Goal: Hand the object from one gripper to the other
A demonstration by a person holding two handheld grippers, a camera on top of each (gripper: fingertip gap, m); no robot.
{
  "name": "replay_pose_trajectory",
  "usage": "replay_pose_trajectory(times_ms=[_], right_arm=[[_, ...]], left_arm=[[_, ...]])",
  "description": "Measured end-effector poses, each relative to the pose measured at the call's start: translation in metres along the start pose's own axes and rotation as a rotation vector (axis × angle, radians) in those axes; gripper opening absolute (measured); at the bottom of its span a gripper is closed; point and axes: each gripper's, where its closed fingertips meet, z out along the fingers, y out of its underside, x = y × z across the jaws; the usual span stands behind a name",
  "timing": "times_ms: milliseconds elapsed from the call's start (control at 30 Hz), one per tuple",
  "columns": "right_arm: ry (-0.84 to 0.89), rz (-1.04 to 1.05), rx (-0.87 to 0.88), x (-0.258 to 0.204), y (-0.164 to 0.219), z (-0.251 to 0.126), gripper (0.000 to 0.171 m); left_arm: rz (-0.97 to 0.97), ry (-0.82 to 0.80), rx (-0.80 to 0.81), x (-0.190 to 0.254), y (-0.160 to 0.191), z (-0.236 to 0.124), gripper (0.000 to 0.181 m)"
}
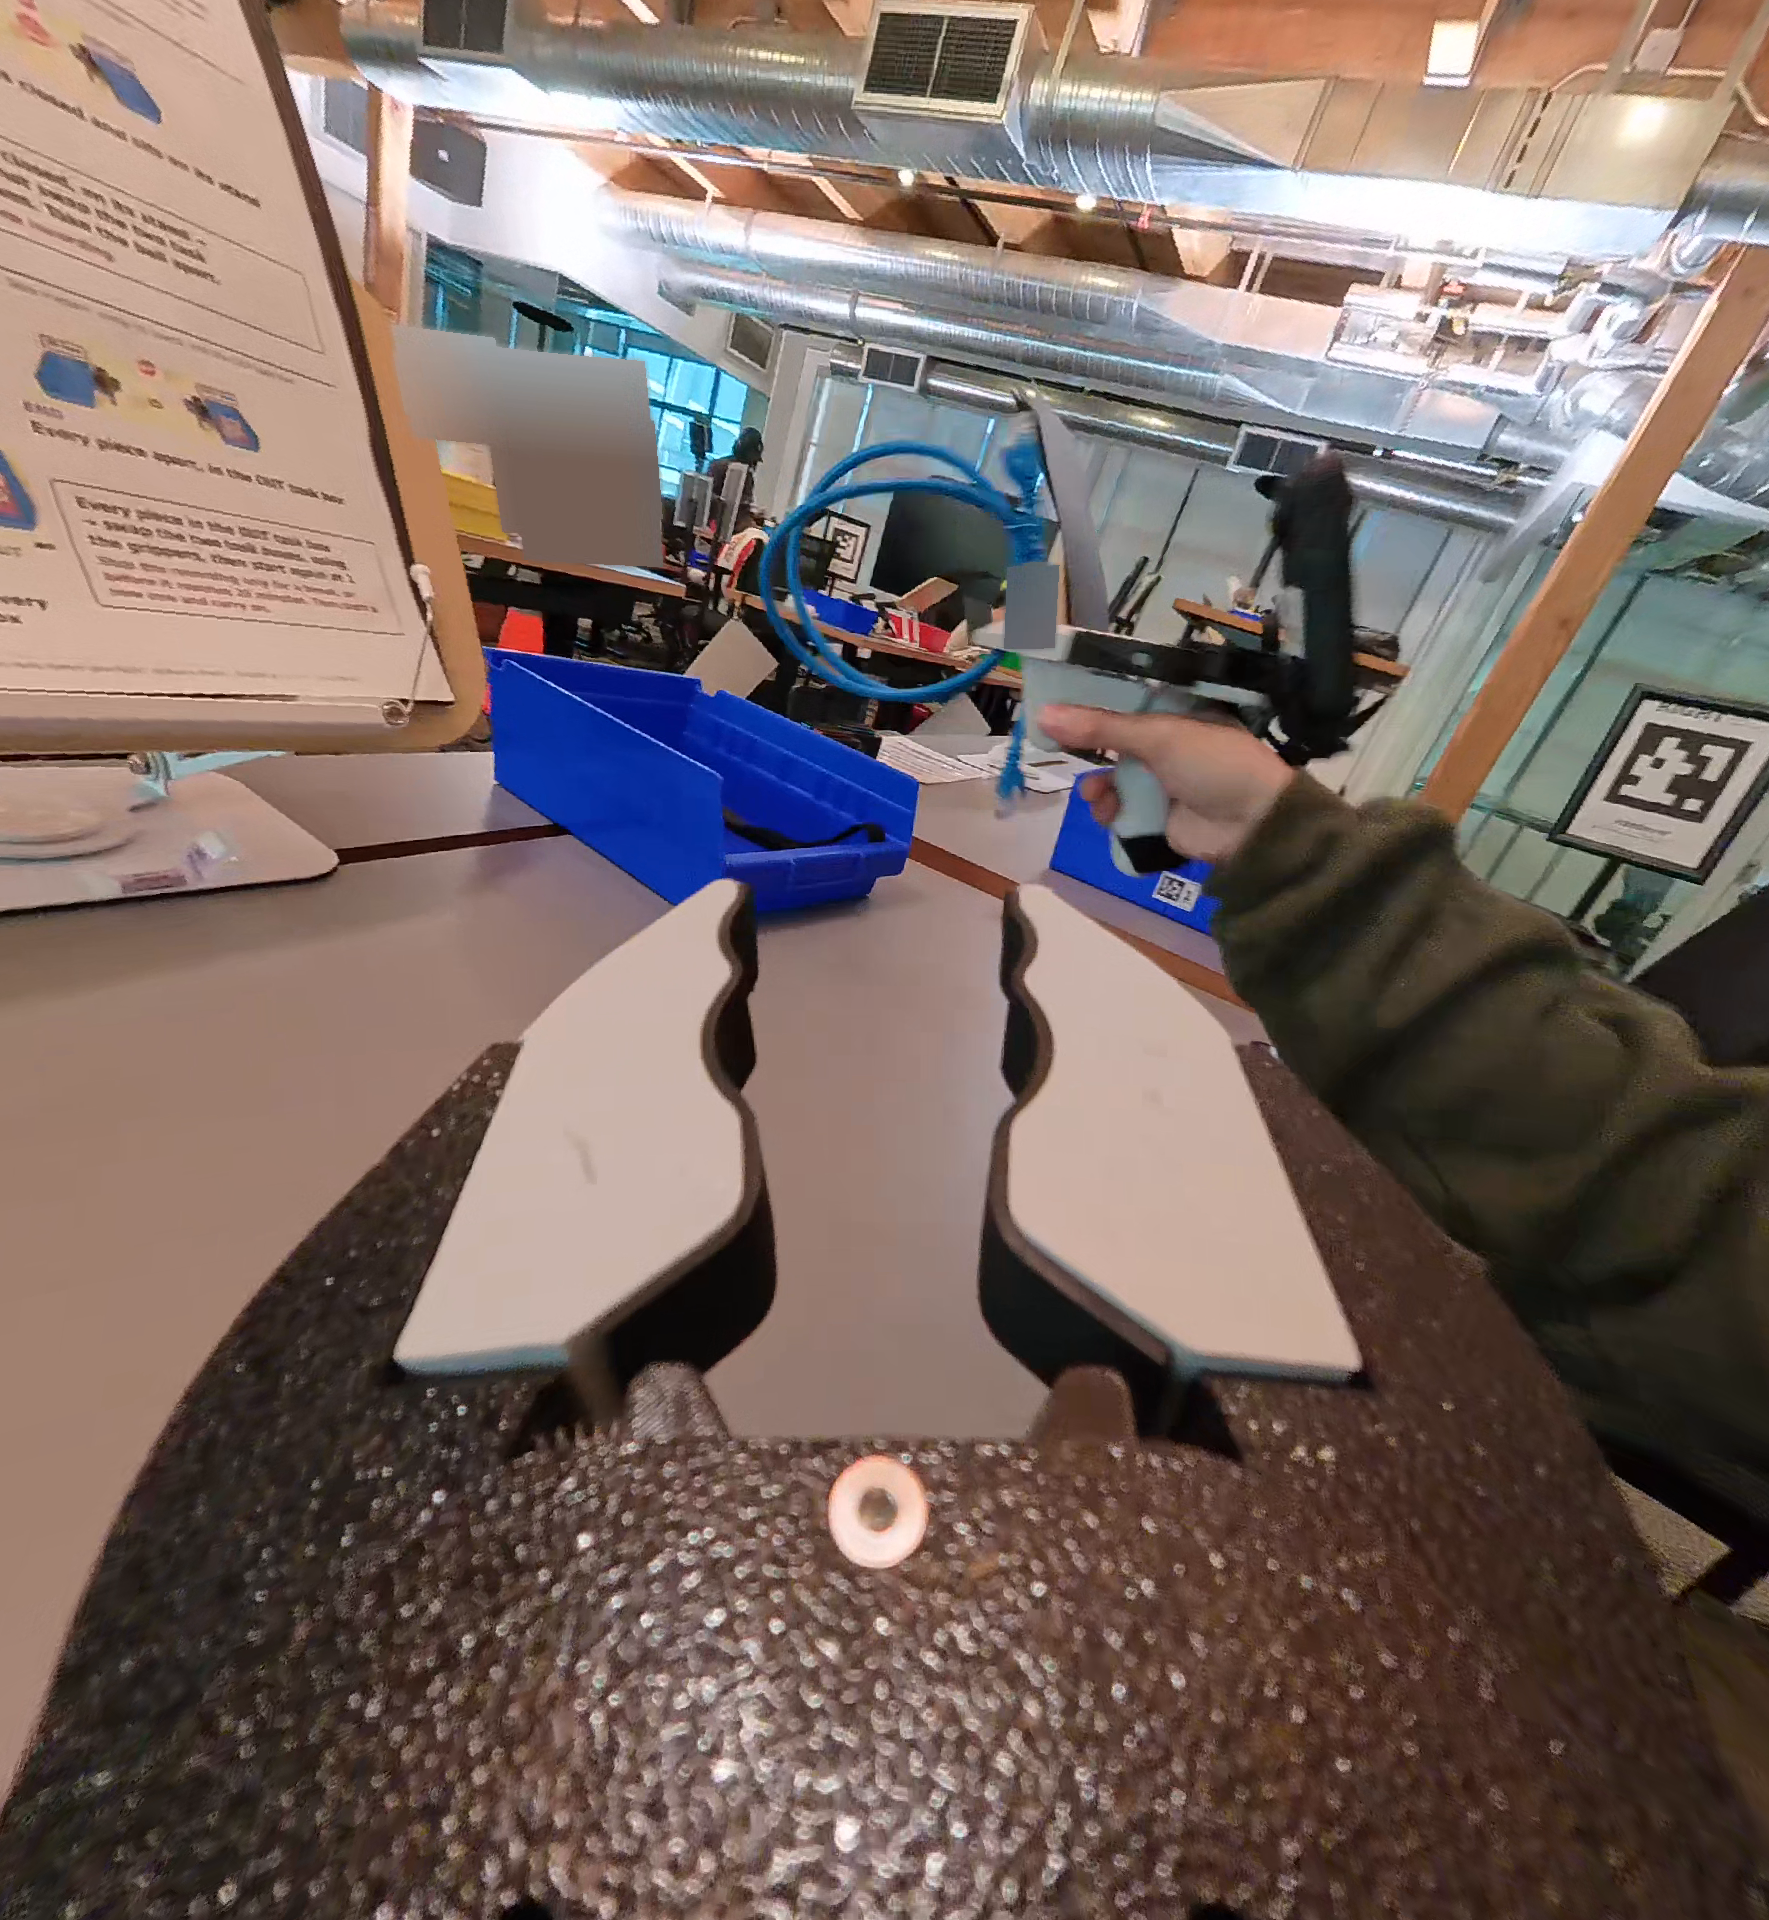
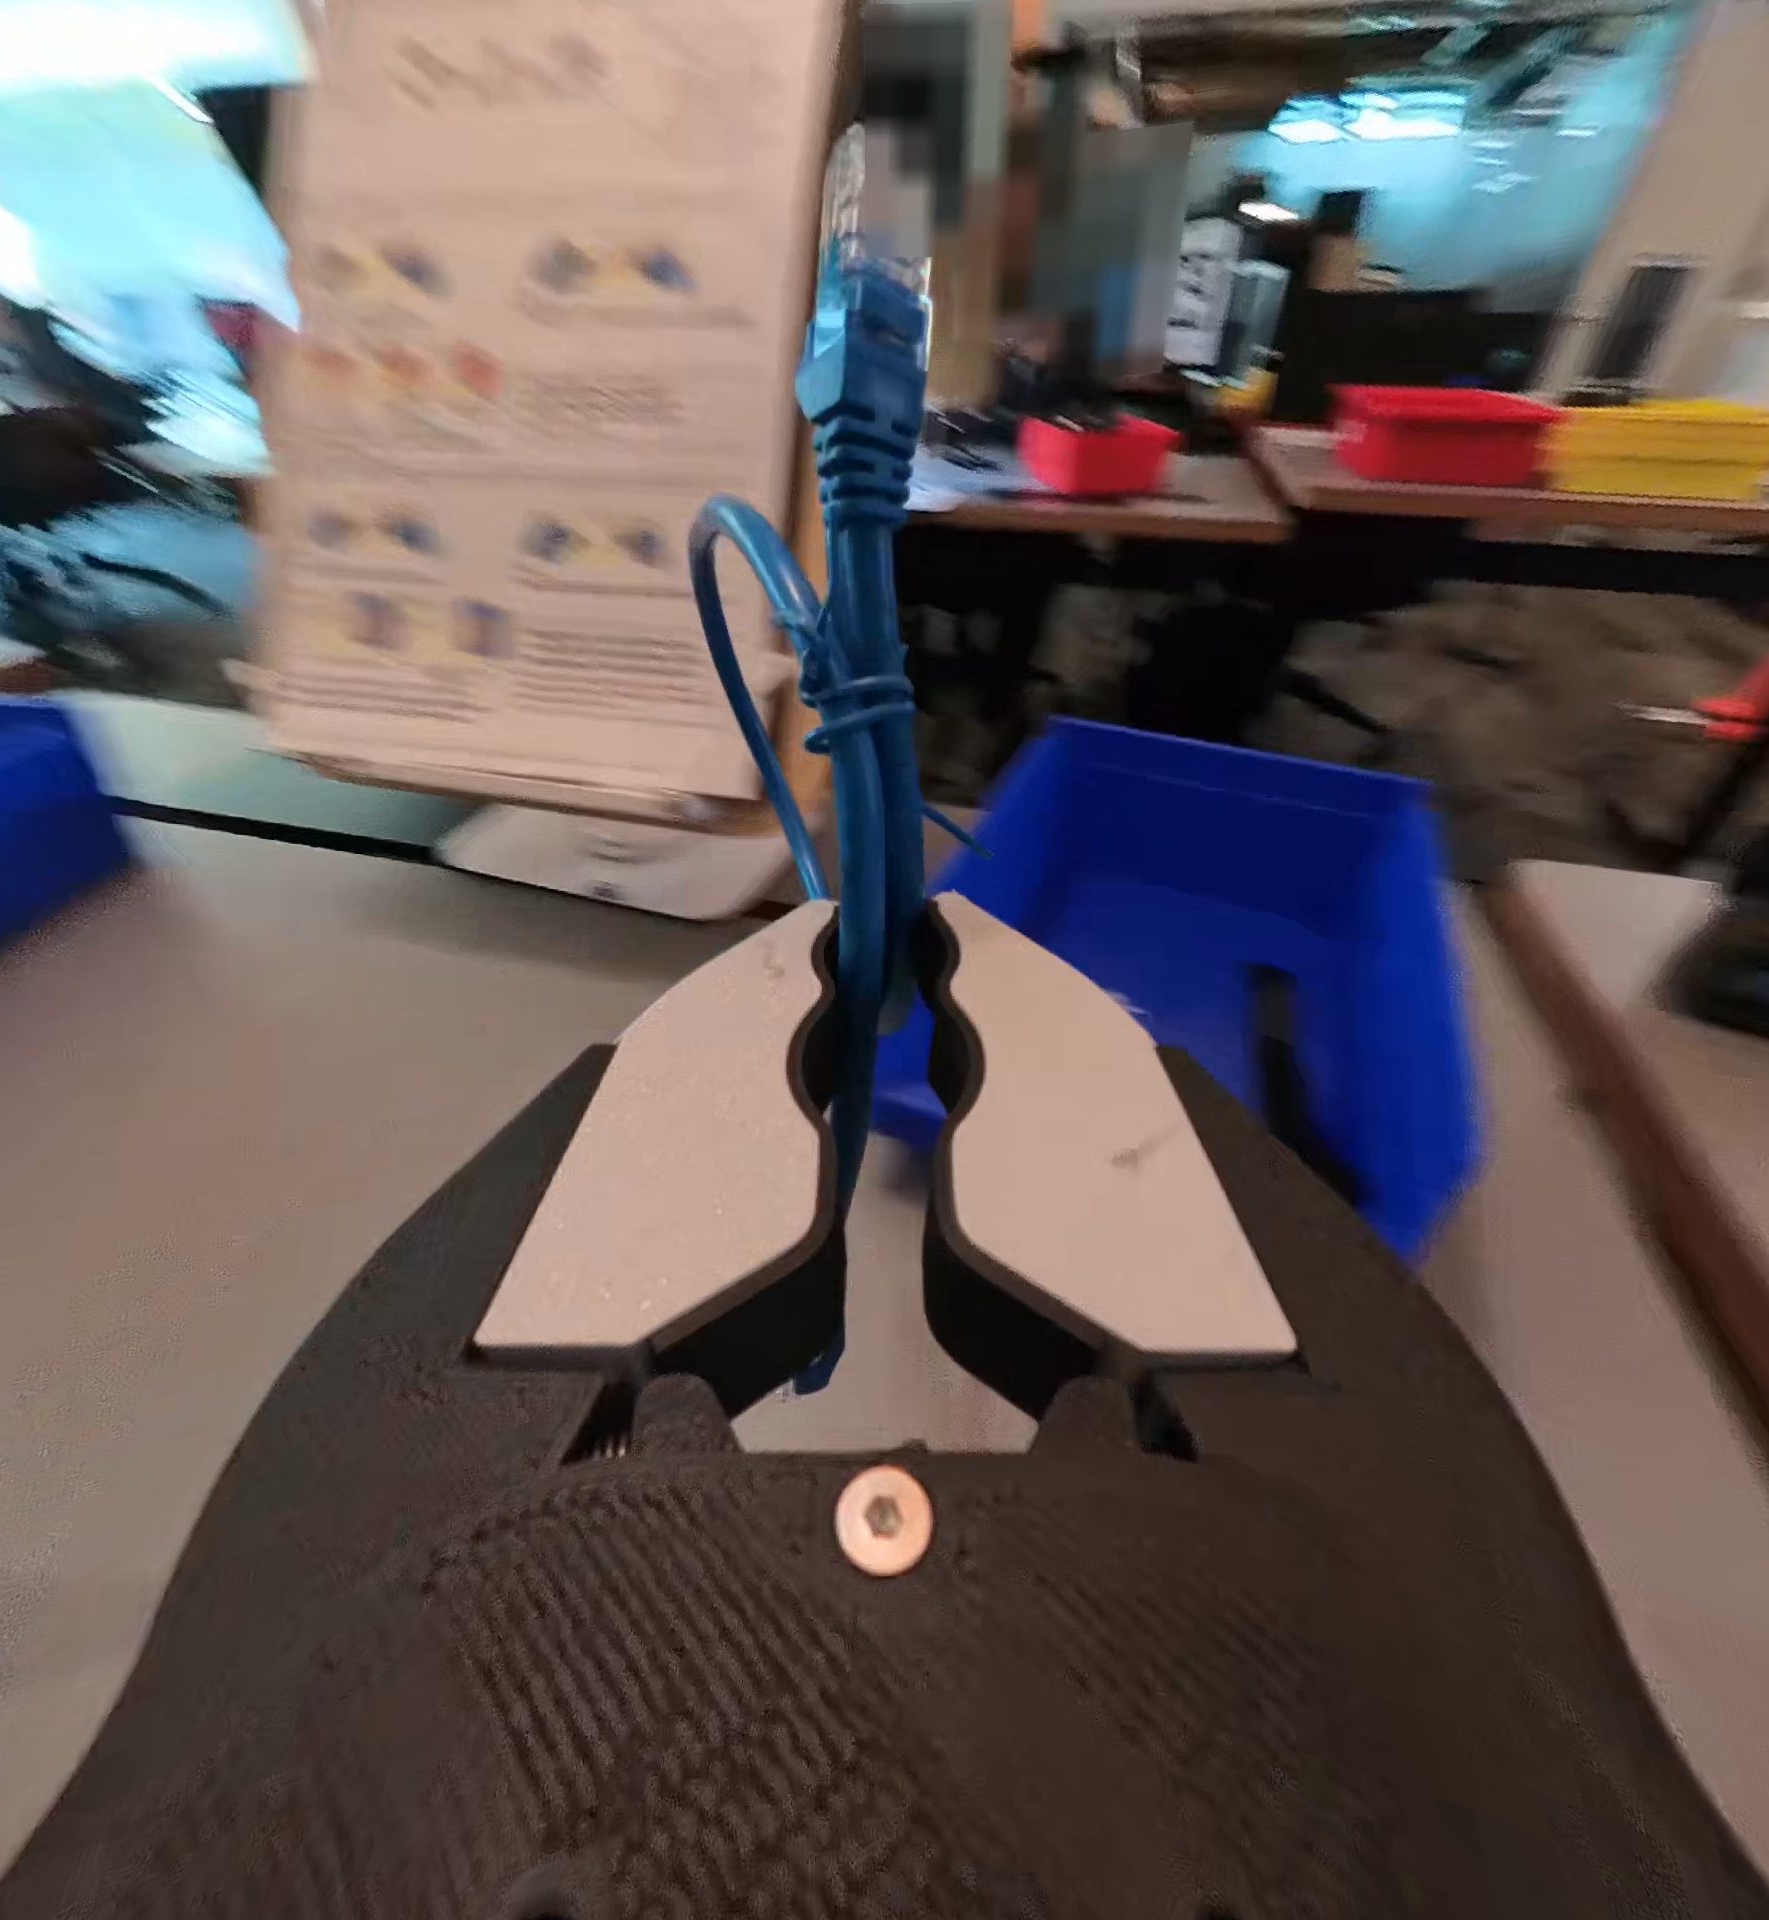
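Gripping a bundled blue network cable point(image 2: 864, 790) between their wavy inner edges, the right tongs point(image 2: 882, 940) occupy the centre of the right wrist view. We see the cable pass upward through the narrow gap, its plug standing upright in the upper middle of the frame, with a thin tie cinching the strands just above the tips. A short end of the cable trails down toward the base of the jaws.

In the left wrist view, the left tongs point(image 1: 875, 920) fill the lower centre of the frame, spread apart with nothing between them and only the grey counter point(image 1: 236, 1091) showing through the gap. At centre right, a hand point(image 1: 1186, 779) in a dark green sleeve point(image 1: 1482, 1060) raises the right tongs point(image 1: 1051, 499), from which the cable point(image 1: 859, 582) loops out to the left and dangles below.

A blue bin point(image 1: 693, 779) sits on the counter left of centre, and an instruction sheet point(image 1: 132, 343) on a stand fills the upper left. A second blue bin point(image 2: 1223, 966) lies right of centre in the right wrist view; heavy blur there leaves us unsure what, if anything, it contains.
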Motion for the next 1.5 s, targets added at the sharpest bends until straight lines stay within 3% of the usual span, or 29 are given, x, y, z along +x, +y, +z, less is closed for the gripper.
replay_pose_trajectory(times_ms=[133, 367, 633, 767, 833, 967, 1100, 1267, 1367, 1500], right_arm=[[0.248, -0.128, -0.143, 0.074, 0.007, 0.052, 0.013], [0.42, -0.298, -0.436, 0.138, 0.056, 0.137, 0.013], [0.385, -0.486, -0.631, 0.127, 0.105, 0.181, 0.013], [0.208, -0.319, -0.632, 0.093, 0.123, 0.189, 0.031], [0.139, -0.168, -0.614, 0.081, 0.121, 0.187, 0.062], [0.059, 0.004, -0.454, 0.07, 0.087, 0.163, 0.098], [-0.068, 0.041, -0.243, 0.033, 0.057, 0.106, 0.104], [-0.365, 0.045, -0.139, -0.055, 0.085, 0.03, 0.101], [-0.436, 0.076, -0.103, -0.086, 0.098, 0.012, 0.099], [-0.627, 0.02, -0.086, -0.13, 0.094, 0.005, 0.095]], left_arm=[[0.021, -0.053, -0.052, -0.01, 0.007, -0.001, 0.041], [0.096, -0.056, -0.145, -0.014, 0.02, -0.003, 0.04], [0.078, -0.08, -0.161, -0.029, 0.021, -0.009, 0.04], [0.057, -0.103, -0.15, -0.037, 0.018, -0.014, 0.04], [0.06, -0.123, -0.149, -0.042, 0.015, -0.019, 0.04], [0.092, -0.187, -0.128, -0.056, -0.002, -0.037, 0.04], [0.15, -0.309, -0.146, -0.083, -0.019, -0.068, 0.04], [0.327, -0.588, -0.252, -0.147, -0.044, -0.126, 0.029], [0.451, -0.649, -0.43, -0.192, -0.054, -0.141, 0.032], [0.807, -0.606, -0.81, -0.246, -0.072, -0.143, 0.042]])
